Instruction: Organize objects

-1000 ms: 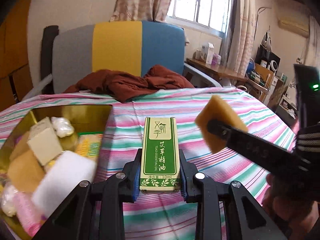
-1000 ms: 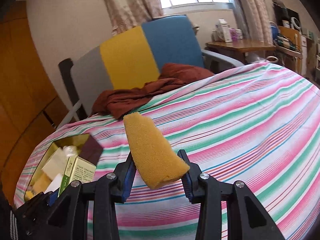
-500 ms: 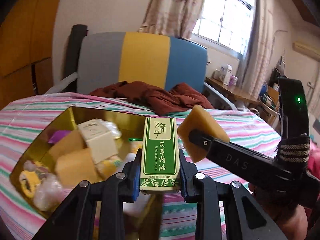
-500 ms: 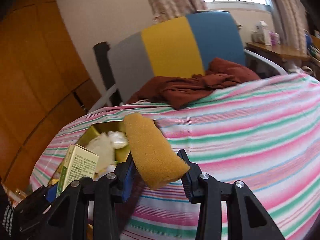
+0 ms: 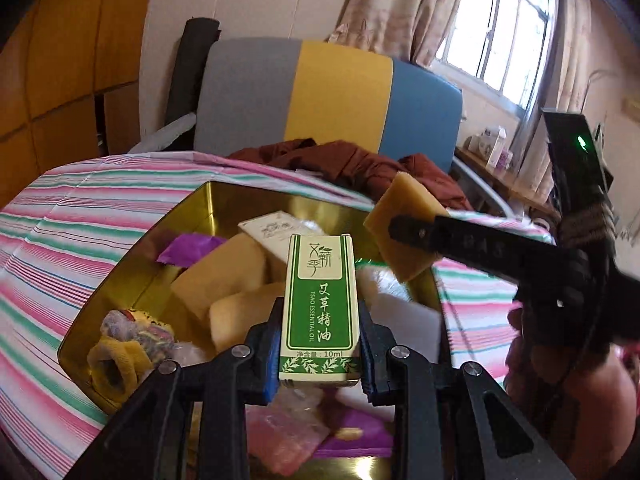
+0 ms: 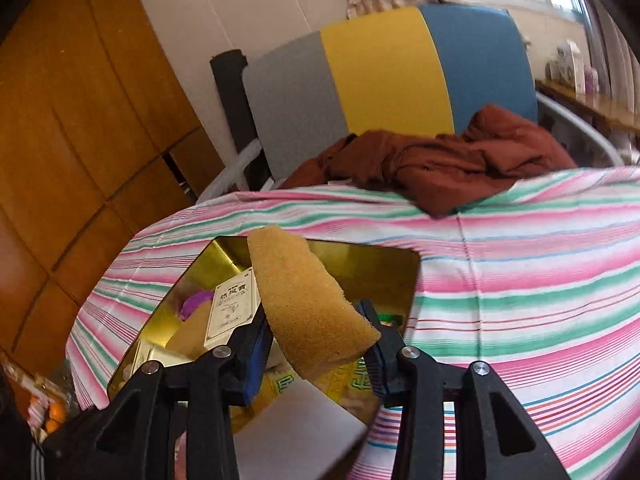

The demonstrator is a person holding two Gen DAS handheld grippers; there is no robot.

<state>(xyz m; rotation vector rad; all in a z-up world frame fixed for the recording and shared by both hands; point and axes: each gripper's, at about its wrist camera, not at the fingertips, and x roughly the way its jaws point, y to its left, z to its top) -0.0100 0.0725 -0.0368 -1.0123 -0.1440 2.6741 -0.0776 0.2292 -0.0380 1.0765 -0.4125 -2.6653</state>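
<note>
My left claw (image 5: 320,360) is clamped tight on the green box (image 5: 320,304) of essential oil, gripped by its lower end so it stands upright between the pads, and my right claw (image 6: 316,344) pinches the yellow sponge (image 6: 308,300) near its bottom edge; its jaws have just been easing apart a little, yet the sponge sits between the pads and looks held. Both things hang over the gold tin (image 5: 224,200), which sits on the striped cloth (image 5: 60,240) near its left edge, the box above the middle of the tin and the sponge above its right rim. To do this step well I reckon I should bring each claw low before letting go, so nothing bounces off the heap already inside, and aim the box at a gap, not on top of the slanting blocks; the sponge is soft and will settle anywhere, so I would drop it first or keep my two claws apart so they do not knock each other over that crowded tin. The box is light and stiff, so a clean opening should free it without tipping. Counting what I can make out: one green box and one sponge in my claws, one tin, and in it one white box (image 5: 276,228), about three tan blocks (image 5: 220,276), one purple wrapper (image 5: 192,246), one white block (image 6: 296,428) and some small wrapped bits I cannot count
</note>
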